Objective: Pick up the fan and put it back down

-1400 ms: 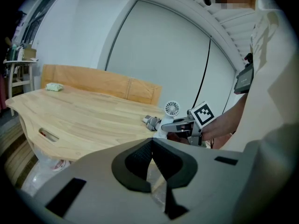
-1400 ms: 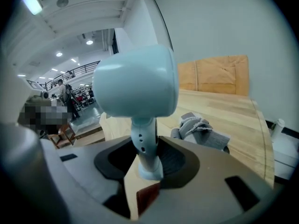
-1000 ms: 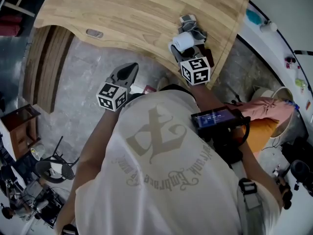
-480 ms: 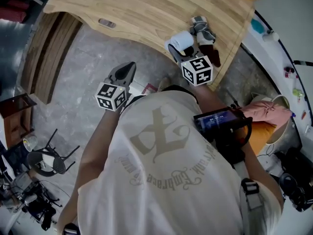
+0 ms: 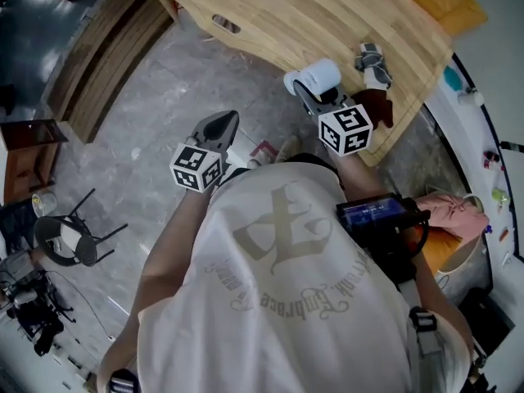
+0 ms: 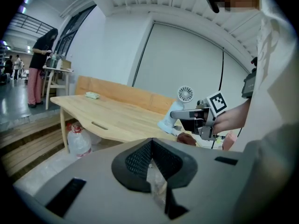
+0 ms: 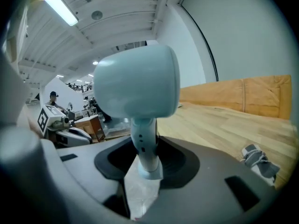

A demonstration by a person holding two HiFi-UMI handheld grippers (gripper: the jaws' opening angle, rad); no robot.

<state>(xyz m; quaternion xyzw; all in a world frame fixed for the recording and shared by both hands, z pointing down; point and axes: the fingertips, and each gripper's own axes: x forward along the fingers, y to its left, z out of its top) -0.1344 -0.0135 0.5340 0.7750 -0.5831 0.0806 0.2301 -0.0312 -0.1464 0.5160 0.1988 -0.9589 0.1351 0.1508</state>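
Left hand-held gripper [image 6: 152, 146]: jaws together, nothing between them, over the floor. Right hand-held gripper [image 7: 145, 164]: jaws clamped on the stem of the pale fan [image 7: 138, 83], whose head stands above them, held in the air by the near edge of the tabletop [image 5: 327, 15]. Farther off, a grey cloth [image 5: 372, 60] lies on the tabletop.

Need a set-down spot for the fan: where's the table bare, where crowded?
Bare: the wooden table from the slot at its near edge to the grey cloth. Crowded: the near corner, where that cloth and a dark brown object lie beside the right gripper holding the fan.
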